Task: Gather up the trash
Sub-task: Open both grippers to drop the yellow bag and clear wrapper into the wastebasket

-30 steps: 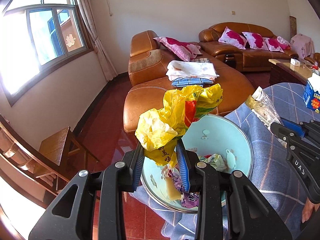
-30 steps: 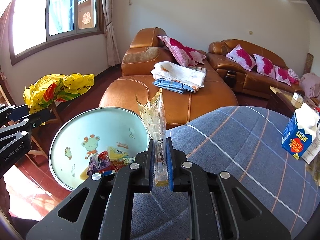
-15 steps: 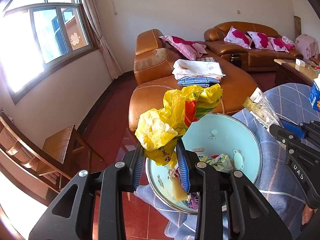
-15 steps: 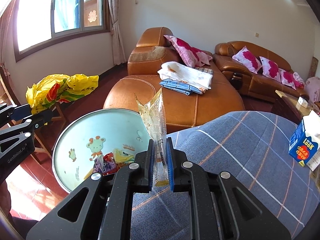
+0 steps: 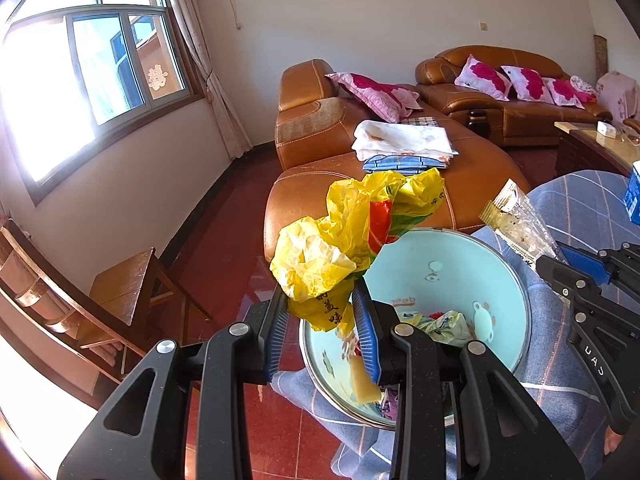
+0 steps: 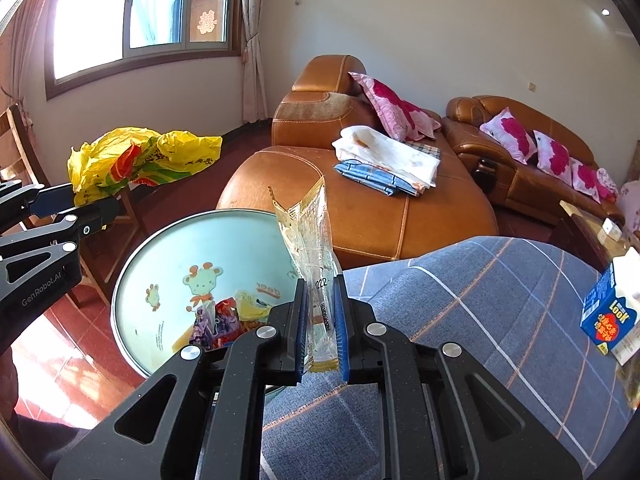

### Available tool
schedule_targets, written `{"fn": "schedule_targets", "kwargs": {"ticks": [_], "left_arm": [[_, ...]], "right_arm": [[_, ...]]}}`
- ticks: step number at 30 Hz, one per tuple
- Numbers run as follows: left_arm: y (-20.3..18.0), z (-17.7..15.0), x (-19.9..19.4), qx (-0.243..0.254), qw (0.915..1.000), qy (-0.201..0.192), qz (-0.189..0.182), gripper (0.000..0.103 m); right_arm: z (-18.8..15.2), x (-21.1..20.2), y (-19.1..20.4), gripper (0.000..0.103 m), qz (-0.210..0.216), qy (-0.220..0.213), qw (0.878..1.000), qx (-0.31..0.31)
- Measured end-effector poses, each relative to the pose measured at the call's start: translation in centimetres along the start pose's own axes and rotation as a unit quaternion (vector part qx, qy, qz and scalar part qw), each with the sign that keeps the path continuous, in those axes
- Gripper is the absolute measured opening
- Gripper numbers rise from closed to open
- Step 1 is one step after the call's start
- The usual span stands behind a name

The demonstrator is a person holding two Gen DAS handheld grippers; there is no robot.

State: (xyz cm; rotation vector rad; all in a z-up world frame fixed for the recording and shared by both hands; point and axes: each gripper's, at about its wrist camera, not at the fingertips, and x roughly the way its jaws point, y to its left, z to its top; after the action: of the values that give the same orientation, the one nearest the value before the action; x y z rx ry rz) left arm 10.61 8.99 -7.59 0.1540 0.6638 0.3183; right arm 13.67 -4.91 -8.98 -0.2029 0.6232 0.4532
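My left gripper (image 5: 320, 308) is shut on a crumpled yellow plastic bag (image 5: 344, 240) and holds it over the near left rim of a light blue basin (image 5: 516, 280). The basin holds several wrappers (image 5: 436, 324). My right gripper (image 6: 320, 300) is shut on a clear plastic wrapper (image 6: 308, 240) that stands upright, just right of the basin (image 6: 160, 256). The yellow bag also shows in the right wrist view (image 6: 136, 160), held by the left gripper (image 6: 76, 208) at the far left.
The basin sits at the edge of a table with a blue checked cloth (image 6: 480, 320). A blue milk carton (image 6: 608, 312) stands at the right. A brown leather sofa (image 6: 360, 200) with folded cloths lies behind. A wooden chair (image 5: 120, 296) stands at the left.
Both grippers have moved slightly back and up from the basin, so it sits lower and farther right in the views. Both still hold their trash.
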Motion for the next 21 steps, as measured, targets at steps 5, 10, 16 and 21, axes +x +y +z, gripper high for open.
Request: {"fn": "schedule_targets", "kwargs": {"ticks": [5,10,16,21], "left_arm": [[0.2,-0.1,0.3,-0.002,1.0,0.005,0.0,0.032],[0.3,-0.2,0.7,-0.001,0.9999,0.013,-0.01,0.035],[0.5,-0.3,0.9,-0.001,0.9996,0.017,-0.024,0.04],[0.7,-0.3,0.9,-0.005,0.9994,0.016,-0.029,0.061]], "right_arm": [[0.2,0.1,0.3,0.014,0.004,-0.003,1.0,-0.003],[0.2,0.4,1.0,0.016,0.016,0.0,1.0,-0.015],[0.2,0.2,0.9,0.025,0.02,-0.009,1.0,-0.009],[0.1,-0.2,0.5,0.046,0.016,-0.021,1.0,0.003]]}}
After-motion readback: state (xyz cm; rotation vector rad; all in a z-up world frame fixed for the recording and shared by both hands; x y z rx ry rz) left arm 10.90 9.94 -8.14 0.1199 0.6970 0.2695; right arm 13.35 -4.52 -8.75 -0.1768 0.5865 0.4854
